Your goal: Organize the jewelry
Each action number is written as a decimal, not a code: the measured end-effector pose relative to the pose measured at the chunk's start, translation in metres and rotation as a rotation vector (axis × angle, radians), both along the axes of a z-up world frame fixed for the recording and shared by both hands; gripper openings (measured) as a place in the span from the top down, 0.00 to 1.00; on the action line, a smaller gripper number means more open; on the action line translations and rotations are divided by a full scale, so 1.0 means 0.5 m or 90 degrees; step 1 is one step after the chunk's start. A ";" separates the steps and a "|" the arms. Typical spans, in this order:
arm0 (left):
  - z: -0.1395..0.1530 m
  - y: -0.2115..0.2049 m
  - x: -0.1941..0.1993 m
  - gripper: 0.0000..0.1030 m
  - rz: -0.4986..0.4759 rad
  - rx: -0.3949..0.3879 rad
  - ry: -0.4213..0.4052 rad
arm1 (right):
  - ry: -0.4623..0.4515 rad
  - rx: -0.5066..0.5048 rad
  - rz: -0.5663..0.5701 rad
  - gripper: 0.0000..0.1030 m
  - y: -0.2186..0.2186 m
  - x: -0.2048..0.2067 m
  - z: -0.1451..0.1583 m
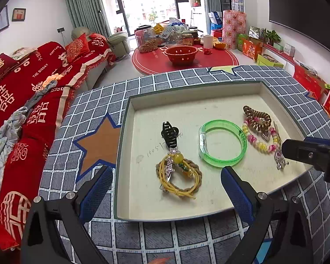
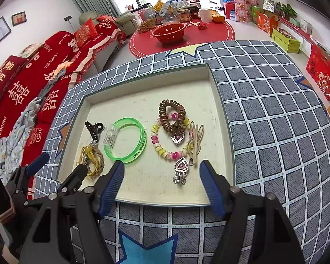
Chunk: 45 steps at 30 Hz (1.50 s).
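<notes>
A shallow cream tray (image 1: 209,90) (image 2: 217,114) on the checked table holds the jewelry. At its left lie a black hair claw (image 1: 169,133) (image 2: 94,128) and a yellow-and-tan cord bracelet (image 1: 179,179) (image 2: 97,156). In the middle is a green bangle (image 1: 222,143) (image 2: 125,140). At the right are a brown coil hair tie (image 1: 257,117) (image 2: 172,115), a pink-yellow bead bracelet (image 1: 260,144) (image 2: 167,151), heart pendants (image 2: 181,169) and a beige clip (image 2: 195,142). My left gripper (image 1: 165,183) is open over the cord bracelet. My right gripper (image 2: 161,178) is open above the tray's near edge.
The table has a grey checked cloth (image 1: 94,110) with star patches. A red-covered sofa (image 1: 22,92) stands to the left. Beyond is a round red table (image 1: 184,59) with a red colander and jars. Boxes line the right wall (image 2: 323,74).
</notes>
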<state>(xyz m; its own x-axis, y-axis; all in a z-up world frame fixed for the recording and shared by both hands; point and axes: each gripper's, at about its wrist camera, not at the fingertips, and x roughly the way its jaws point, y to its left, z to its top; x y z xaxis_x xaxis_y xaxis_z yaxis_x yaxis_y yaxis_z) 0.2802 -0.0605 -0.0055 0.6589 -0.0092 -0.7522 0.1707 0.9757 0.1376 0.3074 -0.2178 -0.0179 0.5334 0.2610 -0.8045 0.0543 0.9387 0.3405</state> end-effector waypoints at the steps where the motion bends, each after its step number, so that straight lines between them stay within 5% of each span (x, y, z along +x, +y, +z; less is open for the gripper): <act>1: -0.001 0.001 -0.003 0.00 -0.001 0.002 0.002 | 0.000 0.000 0.001 0.22 0.003 -0.002 0.001; 25: 0.027 0.043 -0.096 0.00 0.018 -0.022 -0.020 | -0.076 -0.130 -0.010 0.15 0.043 -0.111 0.040; 45: 0.033 0.051 -0.229 0.00 0.046 -0.057 -0.068 | -0.147 -0.168 -0.063 0.15 0.049 -0.264 0.048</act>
